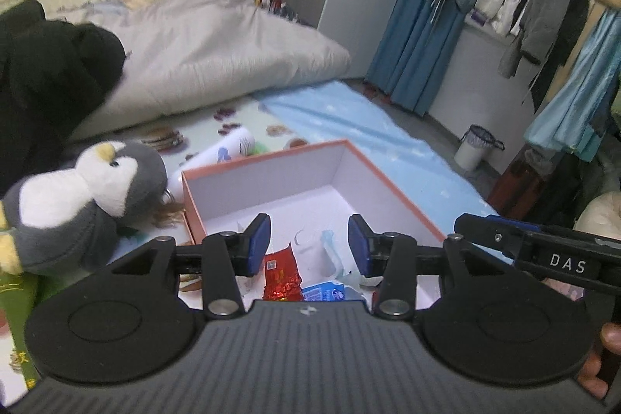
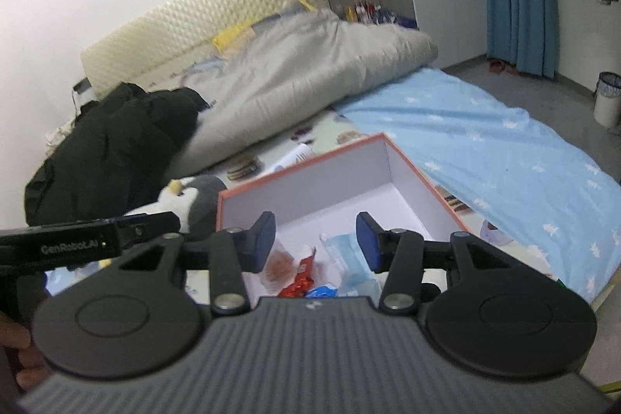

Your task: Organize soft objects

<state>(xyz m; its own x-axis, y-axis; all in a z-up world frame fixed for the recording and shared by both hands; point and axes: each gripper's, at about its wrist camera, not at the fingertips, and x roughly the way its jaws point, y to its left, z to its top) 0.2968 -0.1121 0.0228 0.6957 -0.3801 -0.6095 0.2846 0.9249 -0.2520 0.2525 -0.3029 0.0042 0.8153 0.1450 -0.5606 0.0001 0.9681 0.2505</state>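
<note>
Both my left gripper [image 1: 309, 245] and right gripper [image 2: 316, 241] hang parted, empty; the plush penguin [image 1: 77, 204] beside the box's [image 1: 306, 152] left edge looks light, squashy (pinch its belly).

Your box [image 1: 268, 167] is salmon-pink outside and white inside, and in it you see a red foil wrapper [image 1: 281, 276] and a pale blue mask [image 2: 345, 251]. Beside it your penguin plush [image 1: 81, 204] is grey and white with a yellow beak and feet. Beyond lie a light blue sheet [image 2: 485, 142] dotted with white shapes, a pale grey quilt [image 1: 217, 53] and a black jacket [image 2: 112, 142]; both grippers carry blue pads [image 1: 259, 239].
</note>
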